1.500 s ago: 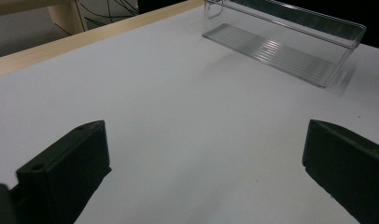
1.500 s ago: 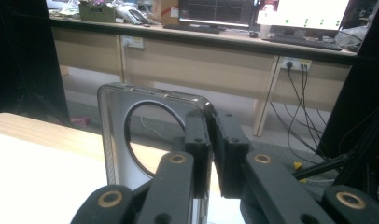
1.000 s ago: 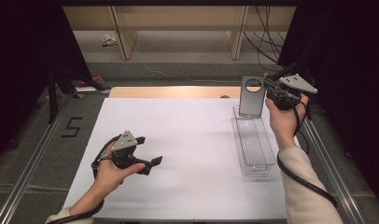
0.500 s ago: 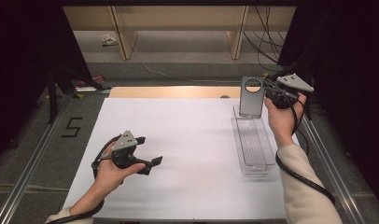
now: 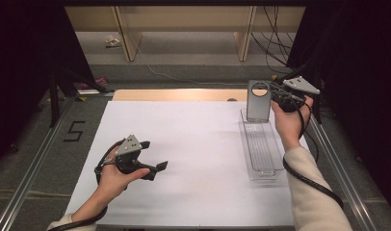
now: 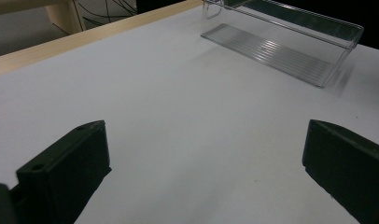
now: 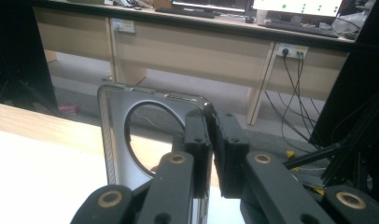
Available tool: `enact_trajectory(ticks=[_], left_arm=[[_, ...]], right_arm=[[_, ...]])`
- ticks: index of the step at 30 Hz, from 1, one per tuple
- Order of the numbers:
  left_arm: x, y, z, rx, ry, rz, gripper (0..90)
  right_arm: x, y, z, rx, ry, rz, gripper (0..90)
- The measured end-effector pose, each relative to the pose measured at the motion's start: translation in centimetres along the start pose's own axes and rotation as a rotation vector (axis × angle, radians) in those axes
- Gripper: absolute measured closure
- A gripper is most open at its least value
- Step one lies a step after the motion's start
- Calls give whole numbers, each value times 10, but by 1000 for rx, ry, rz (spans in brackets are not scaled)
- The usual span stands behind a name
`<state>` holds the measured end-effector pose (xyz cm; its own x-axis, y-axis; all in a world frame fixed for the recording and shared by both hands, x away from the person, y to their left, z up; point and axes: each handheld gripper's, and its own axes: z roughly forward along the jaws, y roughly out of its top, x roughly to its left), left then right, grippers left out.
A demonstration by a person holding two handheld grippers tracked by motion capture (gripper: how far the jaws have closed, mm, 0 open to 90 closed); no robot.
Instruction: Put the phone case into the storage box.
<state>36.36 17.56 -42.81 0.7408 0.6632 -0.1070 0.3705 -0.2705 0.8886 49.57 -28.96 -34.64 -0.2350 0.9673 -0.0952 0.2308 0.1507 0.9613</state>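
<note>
High view shows the right gripper [image 5: 276,97] raised over the far right of the white worktop [image 5: 198,144], its jaws pinched on the right edge of a grey plate [image 5: 258,101] with a round hole near its top. That plate stands upright at the far end of a clear plastic tray [image 5: 261,147], which lies lengthwise along the worktop's right side; whether the plate's lower edge rests inside the tray or hangs just above it is hard to make out, since the tray wall is transparent. From the right gripper view the plate [image 7: 145,135] is seen close up, its bottom hidden behind the jaws and linkage, and the grip falls on the rim beside the hole.

On the near left, the left gripper [image 5: 152,155] sits low over bare worktop in the person's hand, jaws spread wide with nothing between them. Its own view cuts both jaws at the frame edges and shows the tray [image 6: 290,35] well apart, its far end cropped by the top of the picture.
</note>
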Motion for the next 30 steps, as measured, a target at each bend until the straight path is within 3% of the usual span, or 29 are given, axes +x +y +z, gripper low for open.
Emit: enact_trajectory(ticks=[30], left_arm=[[-1, 1, 0, -1, -4, 2, 2]], right_arm=[[0, -10, 21, 44, 0, 9, 852]])
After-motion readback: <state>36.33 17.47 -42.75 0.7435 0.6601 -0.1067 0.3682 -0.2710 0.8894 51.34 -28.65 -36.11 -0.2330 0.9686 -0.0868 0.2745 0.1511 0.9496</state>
